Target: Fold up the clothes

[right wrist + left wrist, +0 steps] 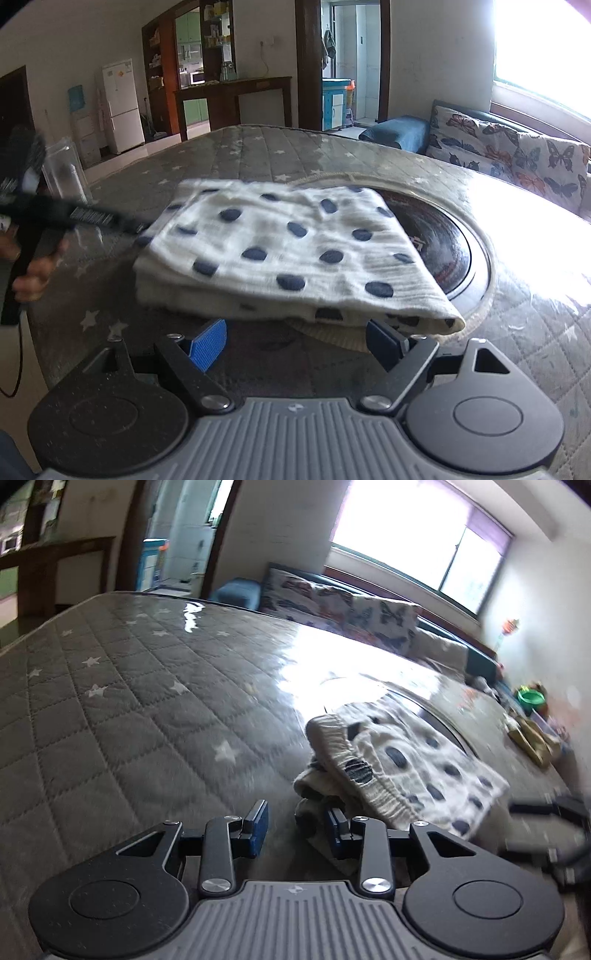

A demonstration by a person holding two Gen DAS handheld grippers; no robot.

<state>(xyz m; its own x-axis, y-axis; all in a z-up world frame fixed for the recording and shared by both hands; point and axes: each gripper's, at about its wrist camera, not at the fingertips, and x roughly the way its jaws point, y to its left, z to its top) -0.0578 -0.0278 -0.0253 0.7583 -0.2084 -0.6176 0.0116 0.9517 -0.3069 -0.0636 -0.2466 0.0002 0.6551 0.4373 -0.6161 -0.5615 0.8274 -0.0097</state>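
Note:
A white garment with dark blue dots (288, 254) lies folded on the grey quilted, star-patterned table cover (258, 155). In the left wrist view its elastic waistband end (369, 771) lies bunched just ahead and to the right of my left gripper (295, 827), which is open, with the right finger close to the cloth. My right gripper (295, 343) is open wide at the garment's near edge, its right finger (384, 343) under the folded corner. The left gripper (55, 218) shows at the left of the right wrist view, held by a hand.
A round dark inset with a pale rim (443, 243) sits in the table under the garment. A butterfly-print sofa (517, 155) stands beyond the table under a bright window. A clear plastic container (66, 173) stands at the table's left edge. Small toys (532, 701) lie far right.

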